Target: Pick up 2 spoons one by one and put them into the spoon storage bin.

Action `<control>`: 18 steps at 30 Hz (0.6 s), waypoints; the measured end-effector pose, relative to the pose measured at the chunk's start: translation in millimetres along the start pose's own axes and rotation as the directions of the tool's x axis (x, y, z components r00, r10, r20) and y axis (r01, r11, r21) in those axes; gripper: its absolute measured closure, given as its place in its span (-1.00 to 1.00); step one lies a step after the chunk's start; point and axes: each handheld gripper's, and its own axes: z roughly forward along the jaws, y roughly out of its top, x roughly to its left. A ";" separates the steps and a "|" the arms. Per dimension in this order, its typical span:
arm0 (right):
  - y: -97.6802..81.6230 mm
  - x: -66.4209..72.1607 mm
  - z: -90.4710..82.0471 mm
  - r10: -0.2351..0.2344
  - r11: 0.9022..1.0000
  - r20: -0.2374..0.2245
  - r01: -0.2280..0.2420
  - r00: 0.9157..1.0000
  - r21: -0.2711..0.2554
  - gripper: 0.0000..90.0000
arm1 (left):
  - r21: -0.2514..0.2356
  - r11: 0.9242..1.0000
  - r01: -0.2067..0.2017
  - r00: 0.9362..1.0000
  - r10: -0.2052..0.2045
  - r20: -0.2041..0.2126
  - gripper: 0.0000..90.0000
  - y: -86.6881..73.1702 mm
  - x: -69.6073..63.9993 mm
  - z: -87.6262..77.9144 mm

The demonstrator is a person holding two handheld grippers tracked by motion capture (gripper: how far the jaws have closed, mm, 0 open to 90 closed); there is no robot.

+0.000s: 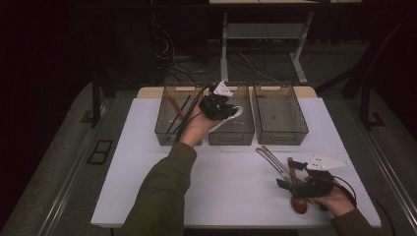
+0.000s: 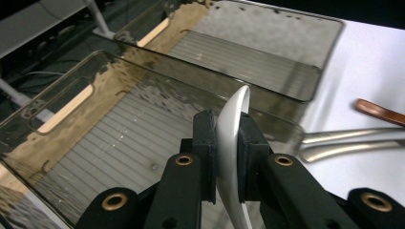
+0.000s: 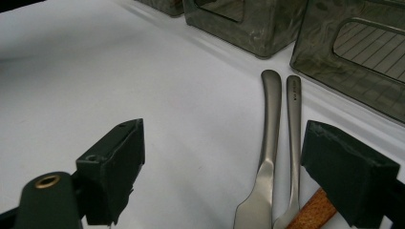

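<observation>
Your left gripper pinches the white spoon upright over the middle bin, bowl end down, while your right gripper waits wide open by the cutlery.

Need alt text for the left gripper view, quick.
Two black jaws clamp a white curved plastic spoon above the middle smoky translucent bin. Right of it on the white table lie two steel utensil handles.
</observation>
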 end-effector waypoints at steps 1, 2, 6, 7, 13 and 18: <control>0.0 0.1 0.0 0.000 1.000 0.000 0.000 1.000 0.000 -0.67 | -0.004 1.000 0.013 1.000 -0.013 -0.002 0.79 -0.2 0.9 2.4; 0.0 0.1 0.2 -0.001 1.000 0.000 0.001 1.000 0.000 -0.67 | -0.006 1.000 0.019 1.000 -0.019 -0.007 0.79 -0.1 1.4 4.8; 0.1 0.1 0.3 -0.003 1.000 0.001 0.003 1.000 -0.003 -0.67 | -0.001 1.000 0.012 0.999 -0.012 -0.034 0.79 -1.3 3.8 15.0; 0.2 -0.1 0.1 -0.003 1.000 0.003 0.003 1.000 -0.005 -0.67 | -0.004 1.000 0.024 0.999 -0.024 -0.037 0.79 -2.6 5.0 17.6; 0.4 0.5 -0.4 0.000 1.000 -0.002 0.000 1.000 -0.007 -0.67 | 0.008 0.997 0.072 0.996 -0.071 -0.048 0.79 -10.1 12.3 30.1; 0.5 0.3 -0.5 0.000 1.000 0.000 0.000 1.000 -0.009 -0.67 | 0.041 0.996 0.080 0.995 -0.078 -0.058 0.79 -13.2 11.2 38.7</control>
